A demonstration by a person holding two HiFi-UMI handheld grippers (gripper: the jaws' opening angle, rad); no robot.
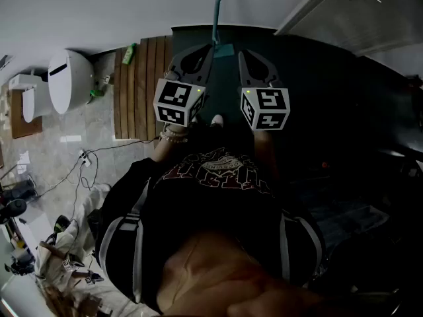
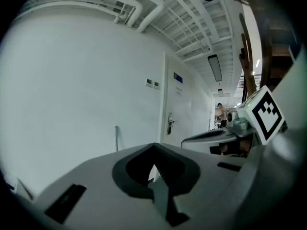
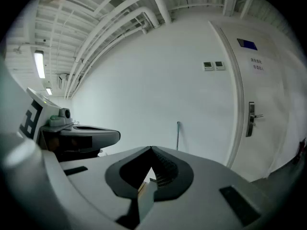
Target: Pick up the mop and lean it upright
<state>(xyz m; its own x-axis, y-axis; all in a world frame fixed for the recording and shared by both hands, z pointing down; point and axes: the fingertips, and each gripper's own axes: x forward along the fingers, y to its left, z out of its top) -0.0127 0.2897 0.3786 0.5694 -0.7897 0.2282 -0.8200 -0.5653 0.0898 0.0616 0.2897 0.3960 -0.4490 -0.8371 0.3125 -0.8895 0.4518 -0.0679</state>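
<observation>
My left claw point(image 2: 153, 148) and my right claw point(image 3: 151, 150) are both shut tight with nothing in them, I think because the mop point(image 1: 217, 6) already stands up straight against the white wall point(image 1: 99, 12) at 12 o'clock, just past my 2 claws.

Lab-type hall w/ a bathroom corner: bare pipes point(image 3: 160, 6) and a strip light point(image 3: 39, 63) are running overhead of the right tongs point(image 1: 240, 53). A door point(image 3: 268, 80) w/ a blue sign point(image 3: 247, 44) is standing ahead-right. A toilet point(image 1: 68, 79) is sitting on tiles point(image 1: 59, 144) left of the left tongs point(image 1: 210, 46), w/ cables point(image 1: 89, 160) trailing nearby.
</observation>
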